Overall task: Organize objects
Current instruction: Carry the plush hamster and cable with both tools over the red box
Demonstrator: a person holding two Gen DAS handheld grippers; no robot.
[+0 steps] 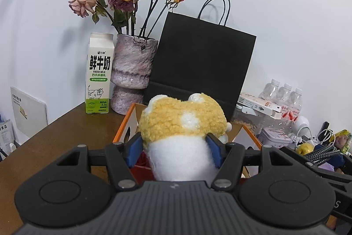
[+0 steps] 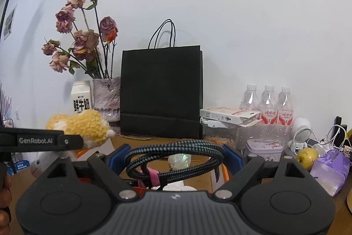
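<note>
Both hands loaded over the orange box [image 1: 123, 127].
Left gripper [image 1: 176, 148] fingers clamp plush toy [image 1: 182, 122] upright; right gripper [image 2: 176, 158] fingers, wide, hold coiled cable [image 2: 176, 153] lying crosswise; box just below.

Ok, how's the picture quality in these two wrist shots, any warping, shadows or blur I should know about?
Left wrist view: strong fisheye bend, the brown wooden table edge curves, dark corners; the yellow-and-white plush toy is sharp. Right wrist view: same curved vignette; the black paper bag's handles cast a soft shadow on the white wall; the clear plastic bottles show small glints; even, soft light, no motion blur.
</note>
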